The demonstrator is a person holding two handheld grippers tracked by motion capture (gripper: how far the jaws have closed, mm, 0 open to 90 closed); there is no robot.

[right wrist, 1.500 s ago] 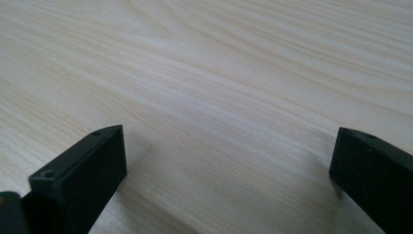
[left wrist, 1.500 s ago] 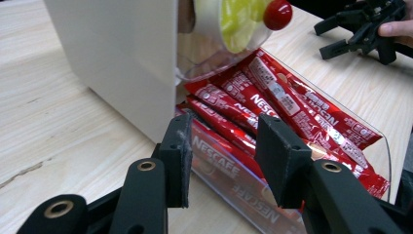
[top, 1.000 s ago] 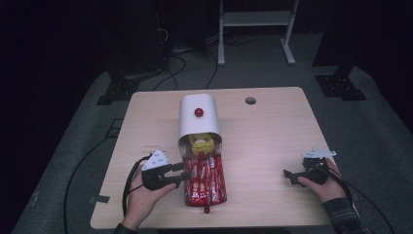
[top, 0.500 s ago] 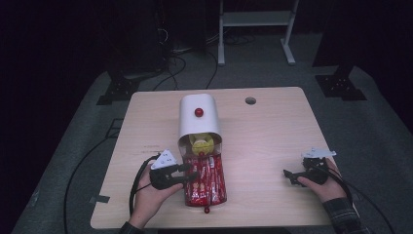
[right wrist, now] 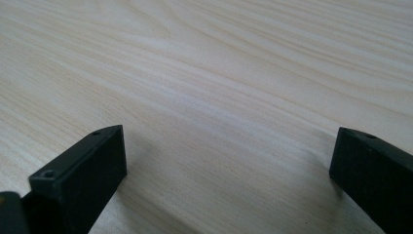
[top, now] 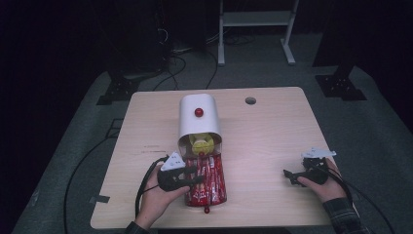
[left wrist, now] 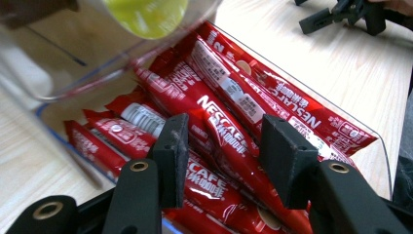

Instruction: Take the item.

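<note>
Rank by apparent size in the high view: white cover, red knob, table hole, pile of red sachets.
1. White cover and pile of red sachets: alike in area, unranked.
2. Table hole.
3. Red knob, only slightly smaller.

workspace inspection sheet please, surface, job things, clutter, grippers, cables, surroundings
Surface: light wood table, round hole near the far edge.
Job's things: white container with a red knob, on its side, open end toward the person, a yellow-green item at its mouth; clear tray of red Nescafe sachets in front of it.
Clutter: small red ball by the tray's near end.
Grippers: left gripper open, jaws either side of a sachet, contact unclear; right gripper open, over bare wood.
Cables: one trails from each gripper; more lie on the floor beyond the table.
Surroundings: dark room, grey floor, white frame behind.
</note>
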